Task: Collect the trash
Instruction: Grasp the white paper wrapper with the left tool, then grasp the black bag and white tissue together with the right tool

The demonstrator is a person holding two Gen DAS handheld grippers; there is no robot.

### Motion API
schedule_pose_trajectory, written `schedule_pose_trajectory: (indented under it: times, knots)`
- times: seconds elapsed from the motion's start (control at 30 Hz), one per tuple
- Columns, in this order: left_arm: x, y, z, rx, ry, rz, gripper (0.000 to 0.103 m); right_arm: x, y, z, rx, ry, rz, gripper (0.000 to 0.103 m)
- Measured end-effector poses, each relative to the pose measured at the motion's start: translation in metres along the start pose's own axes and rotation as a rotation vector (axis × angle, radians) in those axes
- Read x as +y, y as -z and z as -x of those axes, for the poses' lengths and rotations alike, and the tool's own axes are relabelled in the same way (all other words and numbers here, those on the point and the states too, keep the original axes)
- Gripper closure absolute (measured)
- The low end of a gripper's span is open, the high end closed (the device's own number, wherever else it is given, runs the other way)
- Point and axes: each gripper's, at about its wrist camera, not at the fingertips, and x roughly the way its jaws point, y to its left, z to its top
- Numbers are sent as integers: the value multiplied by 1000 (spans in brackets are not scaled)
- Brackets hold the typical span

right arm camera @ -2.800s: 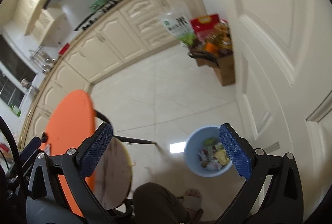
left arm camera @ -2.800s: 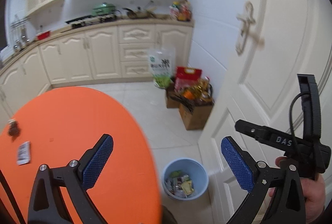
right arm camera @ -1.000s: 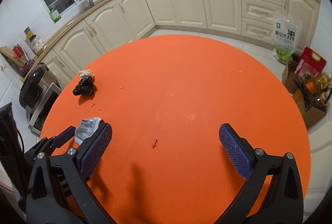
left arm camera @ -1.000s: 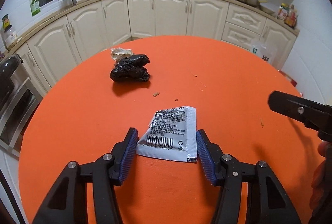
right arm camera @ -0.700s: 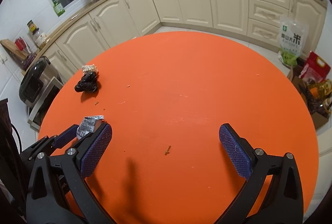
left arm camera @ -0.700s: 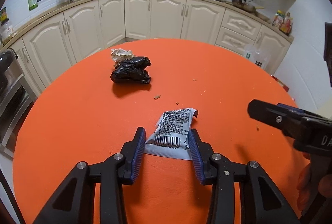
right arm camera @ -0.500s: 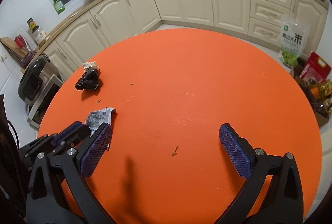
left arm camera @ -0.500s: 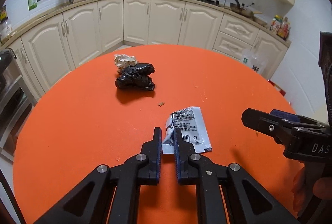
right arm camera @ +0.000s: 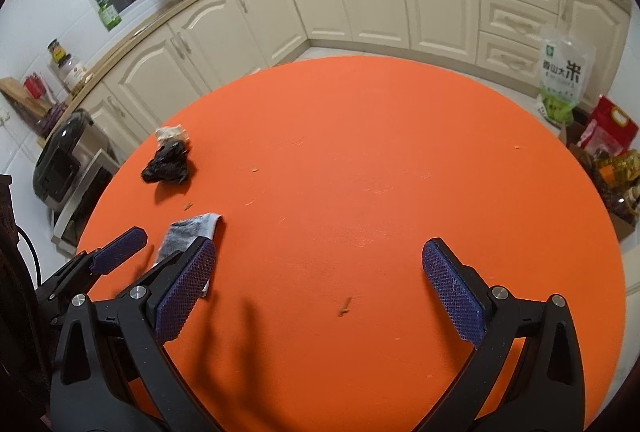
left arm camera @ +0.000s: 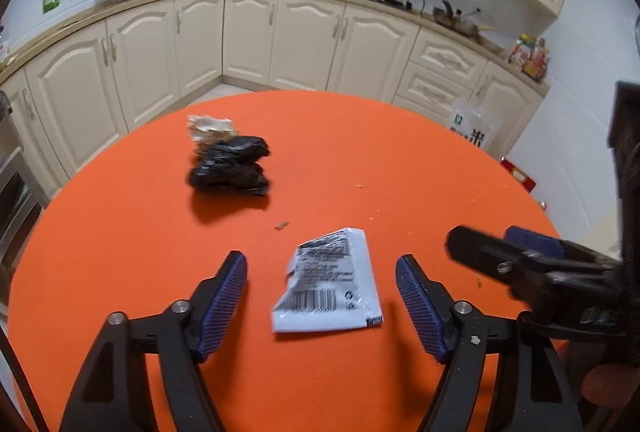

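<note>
Left gripper (left arm camera: 321,296) jaws just reopened, empty, straddling white packet (left arm camera: 329,294) on orange counter (left arm camera: 400,160). Right gripper (right arm camera: 319,290) wide open, empty.

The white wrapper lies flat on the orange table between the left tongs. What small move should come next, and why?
Probably lower the left tongs a little and close them again on the white wrapper. Their jaws have just been opening, and the wrapper lies loose on the orange table, touching neither pad. A flat wrapper slips easily, so catching its raised edge seems wiser.
</note>
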Motion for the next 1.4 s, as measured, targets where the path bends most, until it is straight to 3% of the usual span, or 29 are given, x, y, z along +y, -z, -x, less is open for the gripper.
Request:
schedule_pose_trajectory:
  times: [0.03, 0.07, 0.13, 0.17, 0.23, 0.53, 0.83, 1.1, 1.23, 1.4]
  knots:
    - [-2, -2, -3, 5, -27, -16, 45, -4, 0, 1, -3, -1, -17, 0]
    - [-4, -3, -1, -13, -29, -31, 71, -9, -1, 2, -5, -2, -32, 0]
    - [-5, -5, -3, -7, -29, -40, 73, -16, -1, 3, -11, 1, -45, 0]
    - [-2, -4, -1, -16, -21, -36, 94, -19, -2, 4, -11, 4, -49, 0]
    - [4, -4, 1, -22, 10, -14, 94, -21, -2, 4, -10, 2, -50, 0]
    - [13, 6, 13, -73, 20, 18, 95, -10, -4, -6, 12, -5, -10, 0]
    - [69, 5, 51, -139, -98, 100, 95, 33, -21, -29, 21, -38, 82, 0]
    - [114, 6, 64, -151, -151, 165, 95, 107, -37, -67, 54, -80, 355, 0]
    - [125, 8, 64, -150, -151, 188, 95, 136, -43, -85, 56, -43, 601, 0]
    - [128, 8, 63, -141, -168, 213, 95, 151, -53, -108, 75, -104, 717, 0]
